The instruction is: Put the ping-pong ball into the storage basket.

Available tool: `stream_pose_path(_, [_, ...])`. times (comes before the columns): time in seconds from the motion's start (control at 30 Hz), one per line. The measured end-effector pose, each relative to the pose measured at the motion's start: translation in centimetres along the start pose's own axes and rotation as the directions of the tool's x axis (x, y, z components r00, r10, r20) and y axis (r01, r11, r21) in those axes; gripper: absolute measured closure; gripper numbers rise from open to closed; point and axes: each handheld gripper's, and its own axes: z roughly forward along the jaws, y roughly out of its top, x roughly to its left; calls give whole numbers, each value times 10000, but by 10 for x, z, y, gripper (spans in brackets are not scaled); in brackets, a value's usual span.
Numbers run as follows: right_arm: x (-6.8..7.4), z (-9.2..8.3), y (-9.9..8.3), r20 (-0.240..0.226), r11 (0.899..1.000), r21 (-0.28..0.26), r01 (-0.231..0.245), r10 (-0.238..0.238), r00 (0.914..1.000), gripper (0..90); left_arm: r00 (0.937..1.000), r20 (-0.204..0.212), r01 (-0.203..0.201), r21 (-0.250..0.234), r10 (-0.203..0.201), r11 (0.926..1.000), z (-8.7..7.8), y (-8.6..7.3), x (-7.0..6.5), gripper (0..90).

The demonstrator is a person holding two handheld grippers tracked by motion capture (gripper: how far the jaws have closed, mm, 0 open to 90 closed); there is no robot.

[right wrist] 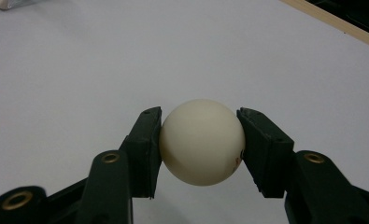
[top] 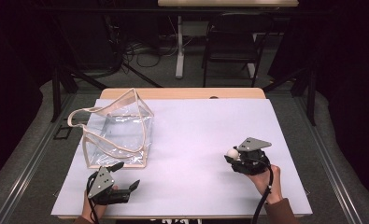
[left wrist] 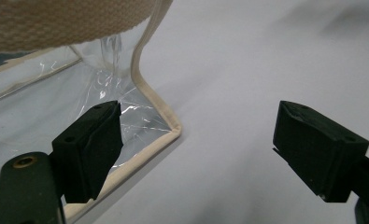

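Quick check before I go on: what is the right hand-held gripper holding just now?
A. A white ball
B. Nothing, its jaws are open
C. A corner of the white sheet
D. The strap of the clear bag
A: the right hand-held gripper has both pads pressed on the white ball, well away from the clear bag.

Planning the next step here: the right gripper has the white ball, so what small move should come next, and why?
Probably carry the ball left toward the clear bag. The right gripper already clamps it, the bag stands apart at the mat's left, and the left gripper waits open by its corner.
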Motion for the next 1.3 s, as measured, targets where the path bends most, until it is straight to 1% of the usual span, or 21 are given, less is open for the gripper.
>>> stream_pose_path(0.5, [1,-3,4,13,9999,-78,84,-84,10000,509,10000,-12,18,9,-18,10000,0,0,0,159])
stream_pose_path(0.87, [1,-3,7,-2,9999,-97,34,-34,10000,509,10000,-19,25,-3,-25,10000,1,0,0,160])
stream_pose_path(1.1, [2,-1,11,24,9999,-44,149,-149,9999,509,10000,-5,34,-13,-34,10000,1,0,0,160])
stream_pose_path(1.3, [2,-2,14,30,9997,-117,217,-217,9998,509,10000,15,25,-15,-25,10000,1,1,0,159])
